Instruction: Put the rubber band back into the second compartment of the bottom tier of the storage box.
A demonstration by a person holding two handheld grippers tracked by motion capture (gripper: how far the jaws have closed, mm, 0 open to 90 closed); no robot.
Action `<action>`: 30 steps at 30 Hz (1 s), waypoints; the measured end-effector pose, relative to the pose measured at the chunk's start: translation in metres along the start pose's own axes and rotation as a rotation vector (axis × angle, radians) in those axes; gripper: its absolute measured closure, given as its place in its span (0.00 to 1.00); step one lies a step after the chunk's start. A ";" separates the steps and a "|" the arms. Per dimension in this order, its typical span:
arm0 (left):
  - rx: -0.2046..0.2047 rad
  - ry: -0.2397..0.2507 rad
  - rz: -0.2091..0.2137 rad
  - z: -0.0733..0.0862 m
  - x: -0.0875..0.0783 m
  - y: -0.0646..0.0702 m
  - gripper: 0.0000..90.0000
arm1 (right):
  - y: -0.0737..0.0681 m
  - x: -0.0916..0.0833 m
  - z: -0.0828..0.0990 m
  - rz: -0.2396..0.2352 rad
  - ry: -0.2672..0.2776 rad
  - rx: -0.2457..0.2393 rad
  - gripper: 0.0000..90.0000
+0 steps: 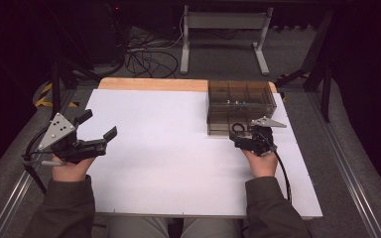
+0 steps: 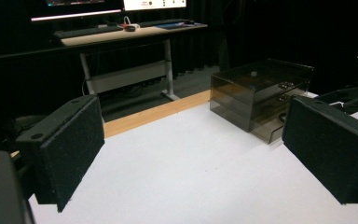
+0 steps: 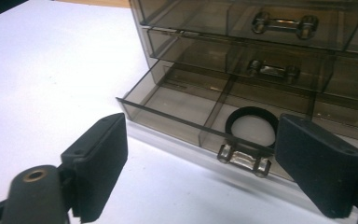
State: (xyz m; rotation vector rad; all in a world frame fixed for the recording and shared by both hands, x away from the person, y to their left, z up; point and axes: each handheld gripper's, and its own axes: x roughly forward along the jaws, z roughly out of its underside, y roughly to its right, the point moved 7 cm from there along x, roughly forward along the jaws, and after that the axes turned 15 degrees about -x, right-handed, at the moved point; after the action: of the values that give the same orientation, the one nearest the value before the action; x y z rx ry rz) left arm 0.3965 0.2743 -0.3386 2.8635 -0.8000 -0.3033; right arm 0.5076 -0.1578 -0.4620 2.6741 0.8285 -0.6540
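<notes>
I hold my left gripper (image 1: pixel 96 128) at the left side of the scene, a little above the surface, and its jaws stand wide open with nothing between them. My left hand (image 1: pixel 69 170) grips it from behind. My right gripper (image 1: pixel 243 135) is at the right side, pointing far and low, jaws apart and empty. My right hand (image 1: pixel 262 162) holds it, forearm straight.

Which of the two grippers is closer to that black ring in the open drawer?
The right gripper: it sits just in front of the black ring, jaws open. The left gripper hangs far off across the table, also open.
</notes>
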 end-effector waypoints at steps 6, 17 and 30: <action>-0.001 0.003 0.001 -0.001 -0.001 0.000 0.07 | -0.004 -0.008 -0.006 -0.012 0.033 0.001 0.16; -0.001 0.004 0.007 -0.001 0.000 0.001 0.07 | -0.009 -0.021 -0.014 -0.023 0.086 -0.003 0.13; 0.003 0.004 0.011 -0.002 0.000 0.002 0.07 | -0.010 -0.038 -0.024 -0.037 0.141 -0.025 0.07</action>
State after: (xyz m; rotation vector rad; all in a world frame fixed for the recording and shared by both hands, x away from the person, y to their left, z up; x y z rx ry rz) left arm 0.3962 0.2724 -0.3367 2.8606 -0.8159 -0.2951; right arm 0.4816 -0.1583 -0.4235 2.7132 0.9183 -0.4640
